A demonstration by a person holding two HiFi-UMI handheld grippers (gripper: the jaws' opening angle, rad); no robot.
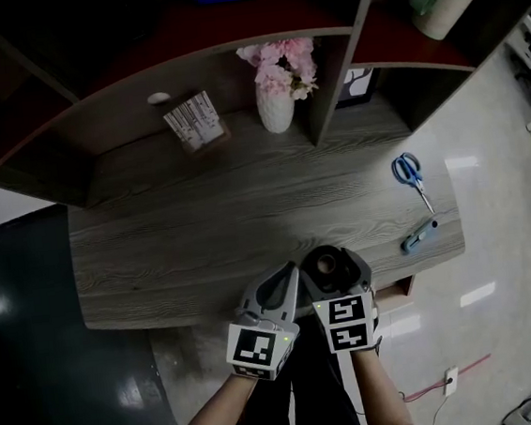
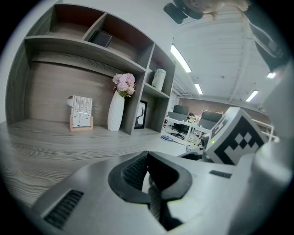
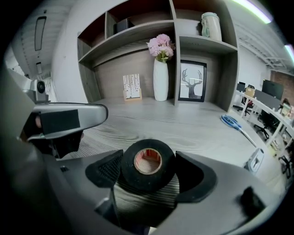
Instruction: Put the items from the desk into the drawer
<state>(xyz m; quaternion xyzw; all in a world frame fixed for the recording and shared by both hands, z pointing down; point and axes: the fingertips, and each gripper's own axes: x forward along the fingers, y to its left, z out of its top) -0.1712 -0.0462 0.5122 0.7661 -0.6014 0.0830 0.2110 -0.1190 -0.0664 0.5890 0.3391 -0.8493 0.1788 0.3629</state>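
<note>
Your right tongs [image 3: 149, 172] grip the black tape roll [image 3: 148, 164], bottom centre of the frame, by the counter's [image 1: 202, 232] near edge. Your left tongs [image 2: 148, 172] are closed and empty. Squeeze firmly, then carry the roll level to the drawer [image 1: 398, 291], lower right.

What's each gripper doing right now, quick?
Left gripper: closed, empty.
Right gripper: closed on the black tape roll.

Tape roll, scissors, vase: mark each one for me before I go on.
tape roll [image 3: 148, 182], right gripper view, on the black face just below the core.
scissors [image 1: 415, 183], head view, where the blue handles meet the blades.
vase [image 1: 276, 111], head view, on the white body.
</note>
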